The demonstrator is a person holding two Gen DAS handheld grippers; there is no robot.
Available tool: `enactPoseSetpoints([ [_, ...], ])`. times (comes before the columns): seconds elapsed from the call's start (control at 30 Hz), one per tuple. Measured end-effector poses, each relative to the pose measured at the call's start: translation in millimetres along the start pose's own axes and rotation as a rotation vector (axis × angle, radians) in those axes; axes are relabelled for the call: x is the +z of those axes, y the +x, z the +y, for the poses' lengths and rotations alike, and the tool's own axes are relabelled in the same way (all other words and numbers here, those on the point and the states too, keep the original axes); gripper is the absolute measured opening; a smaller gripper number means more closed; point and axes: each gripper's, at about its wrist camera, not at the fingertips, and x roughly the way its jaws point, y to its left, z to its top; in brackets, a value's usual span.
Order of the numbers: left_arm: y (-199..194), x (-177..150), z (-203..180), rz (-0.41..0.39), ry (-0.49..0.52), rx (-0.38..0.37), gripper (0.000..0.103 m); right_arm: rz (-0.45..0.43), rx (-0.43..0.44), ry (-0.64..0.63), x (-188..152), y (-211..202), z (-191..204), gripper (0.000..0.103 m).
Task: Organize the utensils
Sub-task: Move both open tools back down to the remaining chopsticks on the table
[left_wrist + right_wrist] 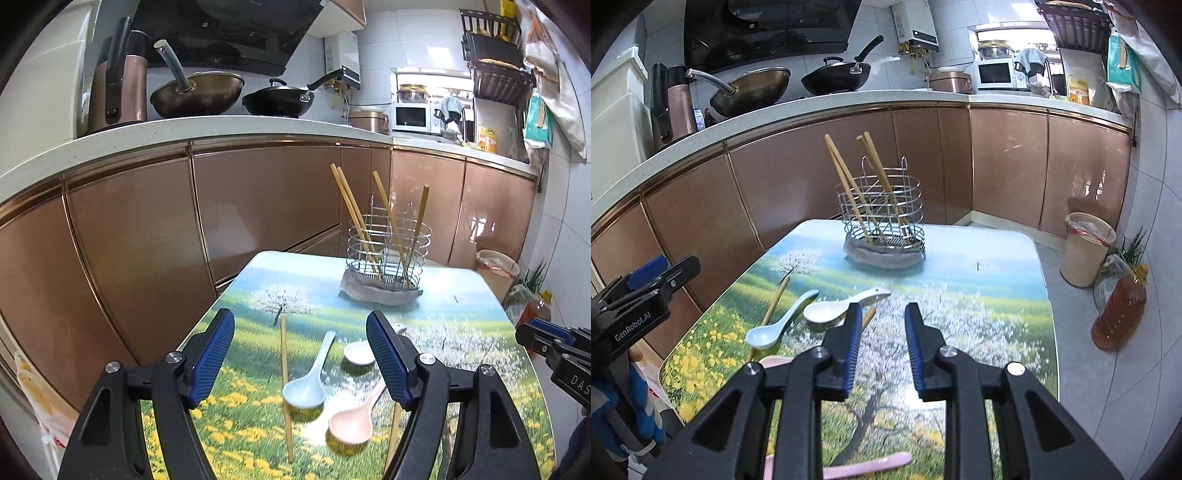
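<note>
Kitchen: flower-print table (pixel 480 295) beside copper cabinets (pixel 258 203), tiled floor (pixel 1108 387).

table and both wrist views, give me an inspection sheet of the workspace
surface: table with a flower-meadow print, one edge close to the cabinets.
job's things: wire holder on a grey cloth, four chopsticks standing in it; loose: blue spoon, white spoon, pink spoon, chopstick, a second chopstick partly hidden behind the left gripper's finger.
clutter: another pink utensil at the near edge.
grippers: left gripper open over the spoons, empty; right gripper slightly open, empty.
cables: nothing seen.
surroundings: woks, microwave, bin, oil bottle.
</note>
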Motion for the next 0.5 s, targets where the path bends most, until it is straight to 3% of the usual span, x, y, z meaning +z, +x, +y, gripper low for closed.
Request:
enactPoseSetpoints([
  [0.5, -23.3, -21.4, 11.4, 0.018, 0.013, -0.006, 0.074, 0.046, -0.003, 0.006, -27.1, -21.3, 10.5, 0.023],
])
